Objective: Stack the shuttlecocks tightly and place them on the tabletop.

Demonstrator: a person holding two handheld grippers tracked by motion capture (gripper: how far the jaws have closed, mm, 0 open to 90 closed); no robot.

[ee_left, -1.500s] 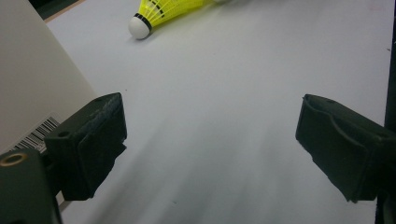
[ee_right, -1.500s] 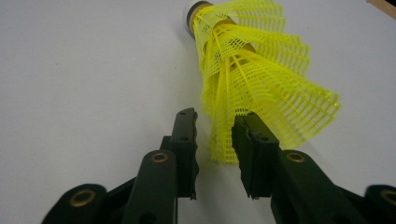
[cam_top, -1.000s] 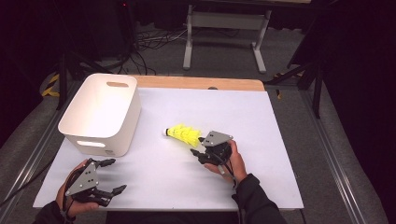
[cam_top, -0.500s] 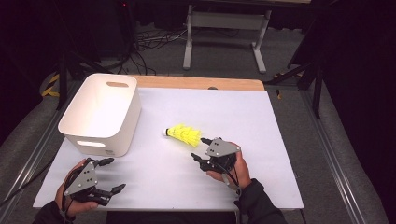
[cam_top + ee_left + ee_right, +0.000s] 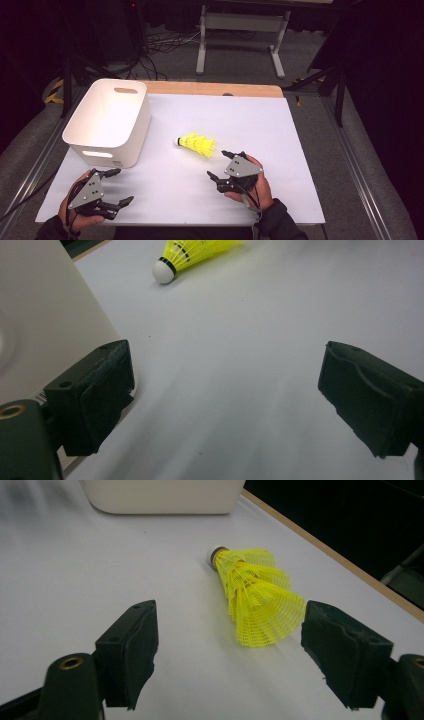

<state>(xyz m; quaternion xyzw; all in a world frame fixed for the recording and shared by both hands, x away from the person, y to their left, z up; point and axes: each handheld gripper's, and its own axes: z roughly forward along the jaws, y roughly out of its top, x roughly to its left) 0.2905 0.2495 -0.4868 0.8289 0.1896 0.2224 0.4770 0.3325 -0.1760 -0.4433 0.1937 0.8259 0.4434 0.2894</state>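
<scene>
the high view is evenly lit from above on the white bench (image 5: 260, 130), while the floor and room around it fall off into near black. shadows under the white bin (image 5: 107, 122) and the yellow shuttlecock (image 5: 196, 145) are soft and short. no glare. both gripper views are sharp on the shuttlecock, with the near black jaws slightly soft and the bench streaked with faint blur.
</scene>
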